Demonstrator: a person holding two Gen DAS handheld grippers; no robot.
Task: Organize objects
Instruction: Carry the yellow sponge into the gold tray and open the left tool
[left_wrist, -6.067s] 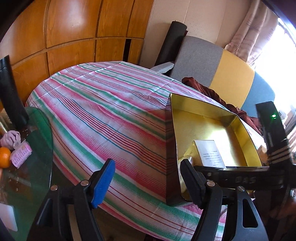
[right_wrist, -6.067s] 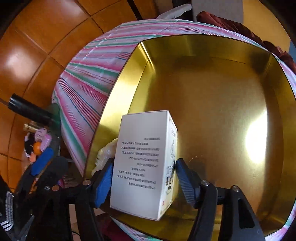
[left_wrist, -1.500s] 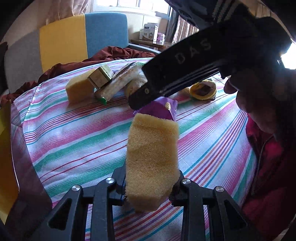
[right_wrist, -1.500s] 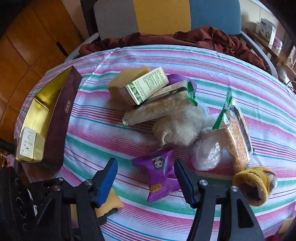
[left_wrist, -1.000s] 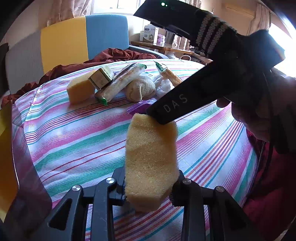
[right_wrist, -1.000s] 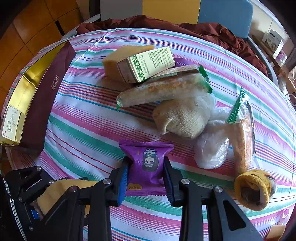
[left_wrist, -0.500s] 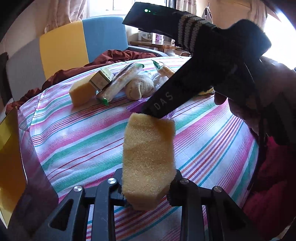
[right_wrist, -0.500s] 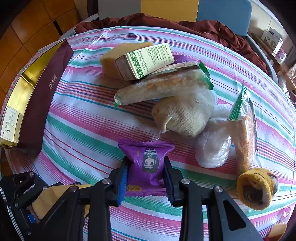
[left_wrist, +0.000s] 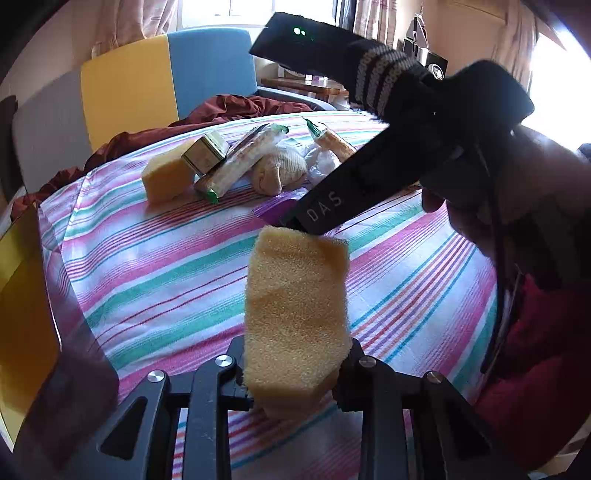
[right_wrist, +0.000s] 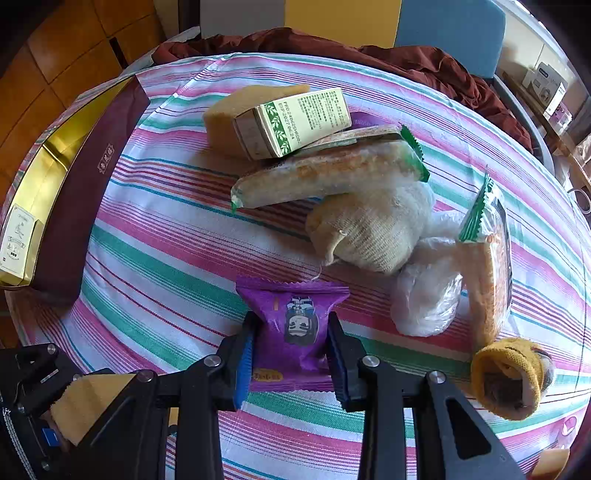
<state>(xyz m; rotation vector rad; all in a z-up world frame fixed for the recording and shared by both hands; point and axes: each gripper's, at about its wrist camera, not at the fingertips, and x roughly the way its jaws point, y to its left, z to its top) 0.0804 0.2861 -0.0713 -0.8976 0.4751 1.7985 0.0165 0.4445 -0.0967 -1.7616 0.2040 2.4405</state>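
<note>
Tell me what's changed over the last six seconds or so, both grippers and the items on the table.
Both grippers left the gold box, where the right one released the white carton. The left gripper, open then, is now shut on the yellow sponge. The right gripper closed on the purple snack packet about a second ago. The pile of snacks and the green-print box hasn't moved.

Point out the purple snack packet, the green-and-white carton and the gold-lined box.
purple snack packet (right_wrist: 295, 325): right wrist view, on its printed face between the pads.
green-and-white carton (right_wrist: 295, 122): right wrist view, on its lettered side.
gold-lined box (right_wrist: 92, 162): right wrist view, on its maroon outer wall.
</note>
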